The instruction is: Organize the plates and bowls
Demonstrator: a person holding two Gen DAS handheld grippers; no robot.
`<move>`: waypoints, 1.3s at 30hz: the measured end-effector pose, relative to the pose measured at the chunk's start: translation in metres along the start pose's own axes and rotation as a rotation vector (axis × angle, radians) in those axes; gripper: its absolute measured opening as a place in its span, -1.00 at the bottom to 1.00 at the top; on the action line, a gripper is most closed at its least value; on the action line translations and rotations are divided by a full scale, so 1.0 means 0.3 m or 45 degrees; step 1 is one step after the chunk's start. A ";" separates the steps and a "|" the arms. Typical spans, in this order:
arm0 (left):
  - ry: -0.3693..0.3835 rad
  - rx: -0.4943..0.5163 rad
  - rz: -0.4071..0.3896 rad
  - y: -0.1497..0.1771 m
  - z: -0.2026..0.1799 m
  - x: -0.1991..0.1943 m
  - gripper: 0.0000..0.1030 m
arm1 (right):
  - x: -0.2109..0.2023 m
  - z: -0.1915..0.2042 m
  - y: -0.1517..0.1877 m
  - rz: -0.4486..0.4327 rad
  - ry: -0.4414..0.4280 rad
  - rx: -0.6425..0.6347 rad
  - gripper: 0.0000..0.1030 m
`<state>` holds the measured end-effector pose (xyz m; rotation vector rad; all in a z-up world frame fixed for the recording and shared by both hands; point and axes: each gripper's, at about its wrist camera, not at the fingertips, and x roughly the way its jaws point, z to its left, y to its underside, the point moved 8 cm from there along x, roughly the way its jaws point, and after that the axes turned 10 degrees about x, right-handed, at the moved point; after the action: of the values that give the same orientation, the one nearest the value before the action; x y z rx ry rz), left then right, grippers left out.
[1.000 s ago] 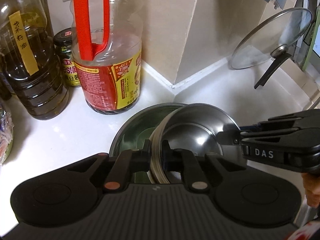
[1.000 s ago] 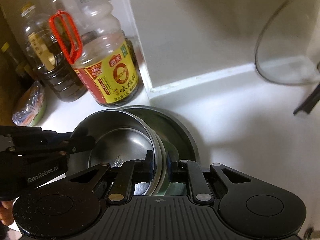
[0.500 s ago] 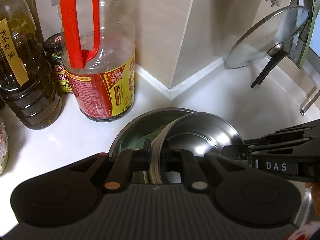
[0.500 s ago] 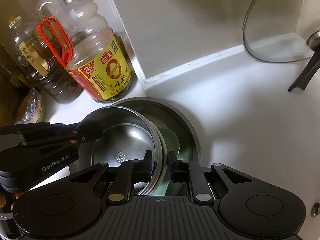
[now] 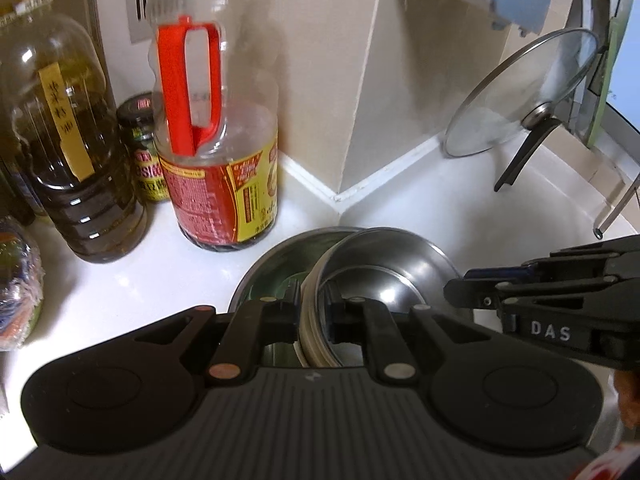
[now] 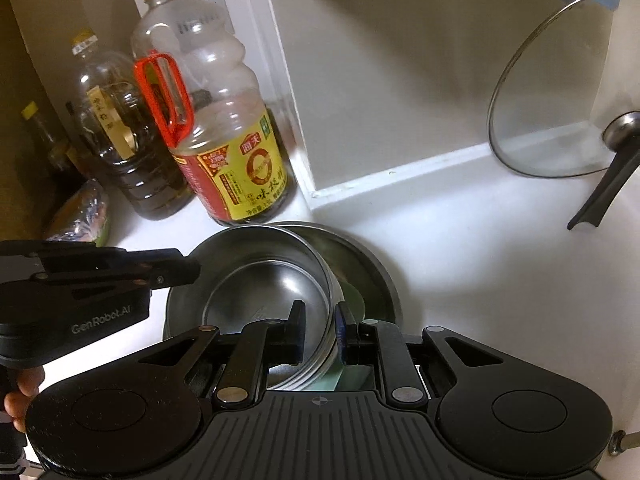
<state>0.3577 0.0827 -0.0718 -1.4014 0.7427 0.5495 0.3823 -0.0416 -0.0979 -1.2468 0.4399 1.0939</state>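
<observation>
We pinch the nested steel bowls (image 5: 384, 268) from both sides, left gripper (image 5: 314, 312) and right gripper (image 6: 322, 330) clamped on opposite rims, above the wide basin (image 6: 376, 264).

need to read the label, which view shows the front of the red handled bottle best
The right wrist view: the red-handled bottle faces it, with the yellow front label and round logo plain. The left wrist view shows the same bottle from its side, mostly small print.

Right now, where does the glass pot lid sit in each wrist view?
Left wrist: glass pot lid at upper right, propped against the wall.
Right wrist: glass pot lid at the right edge, partly cut off.
Shared landmark: red-handled bottle, standing left of the corner pillar in both.
</observation>
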 end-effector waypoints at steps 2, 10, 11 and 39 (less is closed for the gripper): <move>-0.010 0.008 -0.016 -0.003 -0.007 -0.022 -0.77 | -0.013 0.001 0.006 -0.018 -0.012 0.010 -0.68; -0.067 0.030 -0.077 0.013 -0.037 -0.094 -0.62 | -0.090 0.001 0.036 -0.073 -0.067 0.030 0.01; -0.074 0.030 -0.077 0.019 -0.041 -0.103 -0.62 | -0.102 0.001 0.043 -0.079 -0.078 0.035 0.06; -0.271 -0.015 -0.166 0.367 -0.237 -0.441 -0.22 | -0.422 -0.077 0.402 -0.218 -0.161 0.060 0.14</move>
<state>0.1793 0.0355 -0.0481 -1.3665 0.4747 0.5906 0.2287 -0.1239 -0.0701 -1.1449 0.2564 1.0044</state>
